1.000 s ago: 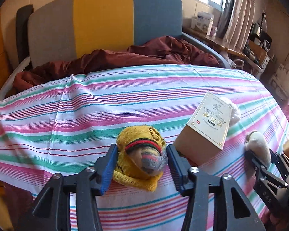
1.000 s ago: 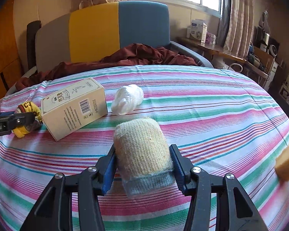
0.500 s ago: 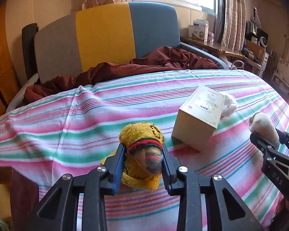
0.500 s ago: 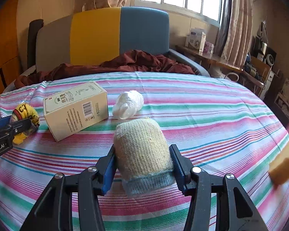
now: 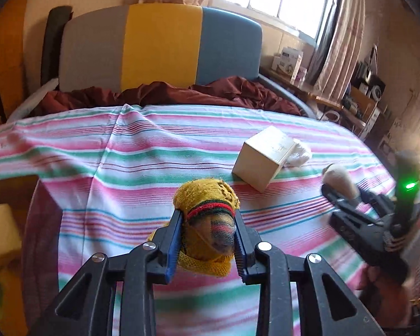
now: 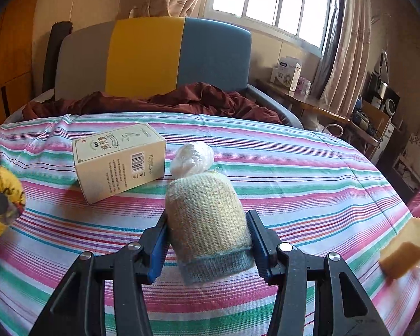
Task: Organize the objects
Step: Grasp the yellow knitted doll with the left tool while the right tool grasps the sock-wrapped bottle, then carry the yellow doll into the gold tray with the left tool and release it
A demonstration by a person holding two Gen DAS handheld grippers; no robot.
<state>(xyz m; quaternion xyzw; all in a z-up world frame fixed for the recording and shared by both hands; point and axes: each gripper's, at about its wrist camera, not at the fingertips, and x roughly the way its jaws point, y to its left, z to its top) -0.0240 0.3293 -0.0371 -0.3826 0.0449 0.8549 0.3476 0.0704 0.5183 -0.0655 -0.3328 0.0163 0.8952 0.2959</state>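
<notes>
Both hand-held grippers have risen since a second ago: the left hand-held gripper (image 5: 207, 240), whose jaws stood apart around the yellow knitted sock roll with red and green bands (image 5: 207, 224), has closed on it and lifted it off the striped pink, green and white bedsheet (image 5: 120, 168). The left view has also drawn back, so the bed edge and a pale yellow sponge block (image 5: 0, 232) below it on the left now show.

Step in hand, as I judge it: carrying two rolled socks to wherever they are being gathered. To do it well, keep both grips steady, since soft rolls can squeeze out sideways, and move each roll clear of the cream cardboard box with printed label and barcode (image 6: 120, 159) and the white crumpled plastic bundle (image 6: 191, 158) touching its right end.

Left hand-held gripper: jaws narrowed, blue pads pressed into both sides of the yellow roll.

Right hand-held gripper (image 6: 207, 240): jaws moderately spread, pinching the cream knitted sock roll with a grey-blue cuff (image 6: 207, 224) by its sides, cuff towards the camera, above the sheet. An orange sponge piece (image 6: 406, 252) lies well apart at the right edge.
</notes>
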